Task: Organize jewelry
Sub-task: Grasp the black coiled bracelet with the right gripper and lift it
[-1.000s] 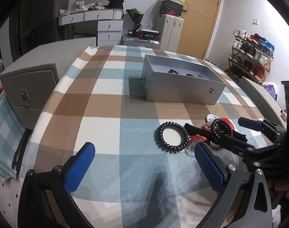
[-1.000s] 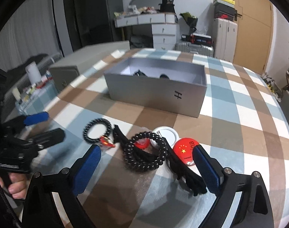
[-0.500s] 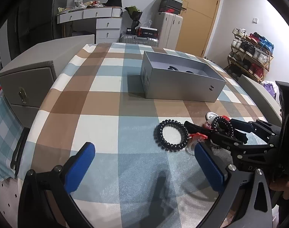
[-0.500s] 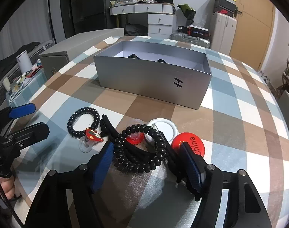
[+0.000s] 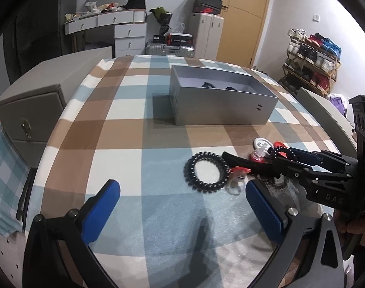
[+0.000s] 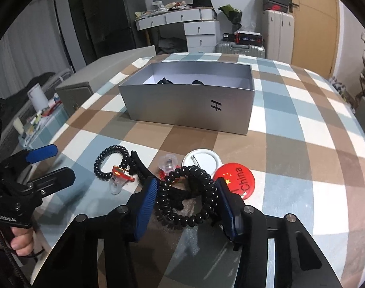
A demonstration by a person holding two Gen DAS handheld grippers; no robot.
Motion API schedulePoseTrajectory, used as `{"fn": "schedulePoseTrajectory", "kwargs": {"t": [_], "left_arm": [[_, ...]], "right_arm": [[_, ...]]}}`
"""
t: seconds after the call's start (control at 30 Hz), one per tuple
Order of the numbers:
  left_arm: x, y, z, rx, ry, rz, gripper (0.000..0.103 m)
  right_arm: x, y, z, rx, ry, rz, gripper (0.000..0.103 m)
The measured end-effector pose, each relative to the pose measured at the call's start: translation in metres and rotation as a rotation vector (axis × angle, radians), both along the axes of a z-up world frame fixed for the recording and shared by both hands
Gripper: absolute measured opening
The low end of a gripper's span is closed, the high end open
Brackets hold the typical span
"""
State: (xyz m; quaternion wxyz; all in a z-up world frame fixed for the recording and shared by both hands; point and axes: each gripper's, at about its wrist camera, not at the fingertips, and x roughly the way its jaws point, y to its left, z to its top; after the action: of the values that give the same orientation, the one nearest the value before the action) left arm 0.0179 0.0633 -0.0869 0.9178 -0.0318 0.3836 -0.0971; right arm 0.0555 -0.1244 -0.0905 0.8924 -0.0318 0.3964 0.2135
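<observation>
My right gripper (image 6: 186,188) is closing, and its blue pads (image 6: 147,196) touch both sides of a black spiral hair tie (image 6: 207,192), which lies over a black claw clip (image 6: 136,162). The left wrist view shows this tie (image 5: 282,150) between the right gripper's (image 5: 282,158) fingers. A second black spiral tie (image 5: 206,175) lies to its left, just beyond my open left gripper (image 5: 182,187), which holds nothing. Beside the ties lie a white badge (image 6: 202,160), a red China badge (image 6: 238,180) and two clear trinkets with red parts (image 6: 120,178). The open silver box (image 6: 182,105) holds dark items.
The plaid tablecloth (image 5: 124,144) covers a round table with its edge near both grippers. A grey drawer cabinet (image 5: 28,120) stands off the table's left side. A shoe rack (image 5: 312,57) and suitcases stand against the far walls. A hand (image 6: 20,240) grips the left tool.
The right gripper's jaws have narrowed from wide open onto the spiral hair tie and moved slightly forward over it. The left gripper has stayed in place, open.
</observation>
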Motion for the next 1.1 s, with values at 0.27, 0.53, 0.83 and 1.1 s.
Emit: {"fn": "schedulePoseTrajectory", "kwargs": {"t": [0.27, 0.53, 0.83, 1.1], "left_arm": [[0.005, -0.021, 0.001, 0.043, 0.009, -0.061, 0.102], [0.02, -0.033, -0.002, 0.032, 0.064, -0.135, 0.102], [0.028, -0.053, -0.007, 0.084, 0.094, -0.22, 0.081], [0.03, -0.052, -0.006, 0.055, 0.116, -0.242, 0.046]], "right_arm": [[-0.008, -0.015, 0.009, 0.077, -0.038, -0.003, 0.046], [-0.013, -0.041, 0.016, 0.172, -0.054, -0.031, 0.042], [-0.018, -0.058, 0.021, 0.18, -0.081, -0.051, 0.04], [-0.02, -0.056, 0.021, 0.18, -0.092, -0.032, 0.04]]}}
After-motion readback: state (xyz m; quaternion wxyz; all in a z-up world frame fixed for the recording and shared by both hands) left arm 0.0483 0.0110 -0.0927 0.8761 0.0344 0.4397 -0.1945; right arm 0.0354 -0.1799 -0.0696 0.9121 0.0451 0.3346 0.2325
